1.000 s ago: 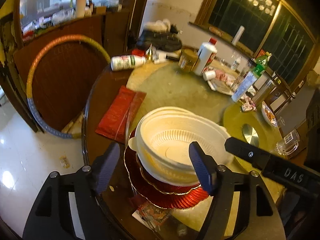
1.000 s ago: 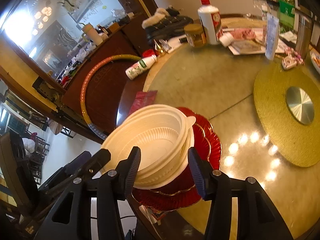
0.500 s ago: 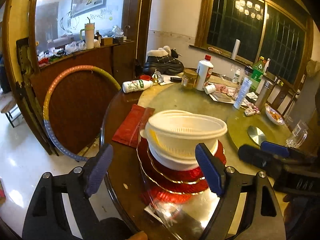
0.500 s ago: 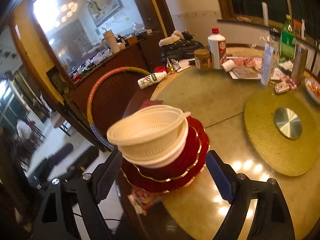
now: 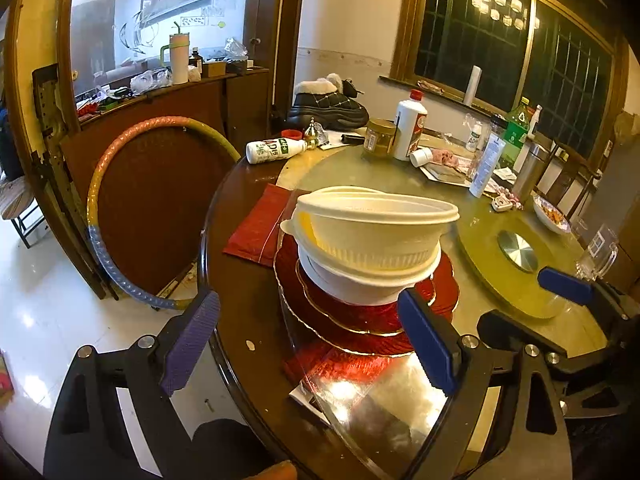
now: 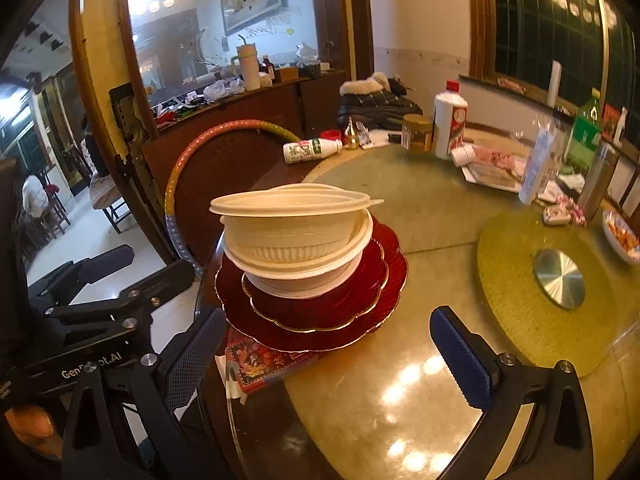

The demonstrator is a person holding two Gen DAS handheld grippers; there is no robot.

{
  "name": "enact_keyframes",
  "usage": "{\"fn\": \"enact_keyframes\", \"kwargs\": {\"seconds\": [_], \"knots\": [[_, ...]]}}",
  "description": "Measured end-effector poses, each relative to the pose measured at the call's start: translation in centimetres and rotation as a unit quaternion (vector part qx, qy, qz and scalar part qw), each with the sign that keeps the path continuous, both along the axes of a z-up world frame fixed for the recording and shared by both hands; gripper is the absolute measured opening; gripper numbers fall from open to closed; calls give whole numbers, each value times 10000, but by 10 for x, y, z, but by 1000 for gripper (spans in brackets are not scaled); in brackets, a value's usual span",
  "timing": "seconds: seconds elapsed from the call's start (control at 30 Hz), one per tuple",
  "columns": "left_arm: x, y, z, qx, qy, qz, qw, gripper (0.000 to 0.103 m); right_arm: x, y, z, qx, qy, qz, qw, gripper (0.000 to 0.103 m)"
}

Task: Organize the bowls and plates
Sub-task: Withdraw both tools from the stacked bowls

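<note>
Stack: cream bowls (image 5: 370,236) nested on two red plates (image 5: 360,316), smaller plate on larger — widest at the bottom, so the pile sits steady near the table's (image 5: 240,300) near-left edge.
Top bowl: seated a little askew in the one below, rim tilted; likely not fully nested.
Left gripper (image 5: 308,344): jaws wide and have just been opening, nothing between the pads; it hangs just short of the stack, clear of it.
Right gripper (image 6: 336,356): jaws at their widest, also just opened, empty; near side of the plates, not touching.
Judgement: both hands are free of the pile — stacking looks done or close to it.
Far side: bottles and jar (image 5: 380,138) well apart.
</note>
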State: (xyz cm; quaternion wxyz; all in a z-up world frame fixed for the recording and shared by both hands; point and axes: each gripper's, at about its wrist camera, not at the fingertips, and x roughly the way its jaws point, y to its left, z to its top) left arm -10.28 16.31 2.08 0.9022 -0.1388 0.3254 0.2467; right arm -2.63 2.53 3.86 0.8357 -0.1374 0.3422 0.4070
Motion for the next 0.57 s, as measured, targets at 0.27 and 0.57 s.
{"fn": "enact_keyframes", "kwargs": {"seconds": [0.27, 0.57], "knots": [[-2, -3, 2, 149, 5, 47, 9999, 103, 1, -5, 2, -7, -114, -81, 9999, 103], [-2, 2, 1, 136, -64, 18, 9999, 103, 2, -2, 3, -94, -230, -50, 9997, 103]]}}
